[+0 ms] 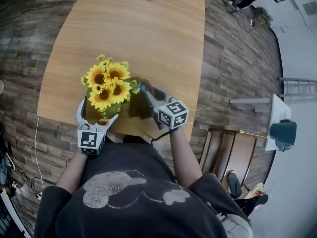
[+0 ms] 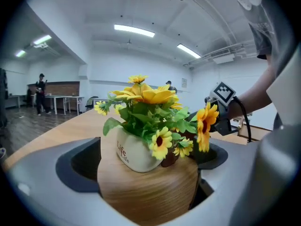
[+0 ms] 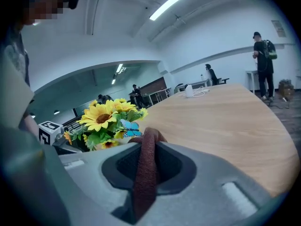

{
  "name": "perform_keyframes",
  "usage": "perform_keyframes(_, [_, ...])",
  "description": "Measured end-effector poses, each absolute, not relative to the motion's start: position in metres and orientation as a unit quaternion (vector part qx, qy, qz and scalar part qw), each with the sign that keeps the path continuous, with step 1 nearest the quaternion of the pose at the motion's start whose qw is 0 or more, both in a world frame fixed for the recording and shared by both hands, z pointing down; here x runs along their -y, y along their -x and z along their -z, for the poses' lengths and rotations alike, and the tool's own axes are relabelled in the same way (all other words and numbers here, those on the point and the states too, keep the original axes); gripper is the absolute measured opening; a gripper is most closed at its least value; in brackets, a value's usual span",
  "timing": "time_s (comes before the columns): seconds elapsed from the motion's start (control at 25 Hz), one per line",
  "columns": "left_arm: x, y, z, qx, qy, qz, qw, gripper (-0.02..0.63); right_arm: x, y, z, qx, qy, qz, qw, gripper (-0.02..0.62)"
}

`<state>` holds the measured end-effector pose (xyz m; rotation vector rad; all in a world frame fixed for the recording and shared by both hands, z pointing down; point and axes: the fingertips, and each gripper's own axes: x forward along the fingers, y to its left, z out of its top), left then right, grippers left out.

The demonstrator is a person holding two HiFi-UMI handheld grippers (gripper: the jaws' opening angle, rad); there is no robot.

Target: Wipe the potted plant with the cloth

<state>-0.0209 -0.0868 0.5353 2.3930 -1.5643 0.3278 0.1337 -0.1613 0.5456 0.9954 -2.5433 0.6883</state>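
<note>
Bright, even indoor light comes from ceiling strip lights [image 2: 134, 30], which blow out to white in both gripper views. In the head view the wooden table [image 1: 148, 38] is evenly lit, with only a soft shadow beside the potted sunflowers [image 1: 106, 86]. All three views bow strongly at the edges, and the gripper views fall to black corners. The jaws and the cloth [image 3: 145, 173] nearest the lens are soft.

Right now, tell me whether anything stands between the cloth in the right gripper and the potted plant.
Nothing visible does. The right gripper is shut on the cloth, and the potted plant sits just beyond the cloth's tip, in plain view.
</note>
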Motion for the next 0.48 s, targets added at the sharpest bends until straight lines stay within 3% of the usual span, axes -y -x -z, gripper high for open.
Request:
perform_keyframes(0.24, [0.105, 0.001, -0.538, 0.628, -0.759, -0.095, 0.141, 0.630, 0.158, -0.155, -0.538, 0.907, -0.314, -0.230, 0.161, 0.051])
perform_keyframes(0.48, [0.139, 0.006, -0.551, 0.689, -0.707, -0.123, 0.104, 0.630, 0.155, -0.170, -0.541, 0.914, -0.291, -0.227, 0.167, 0.051])
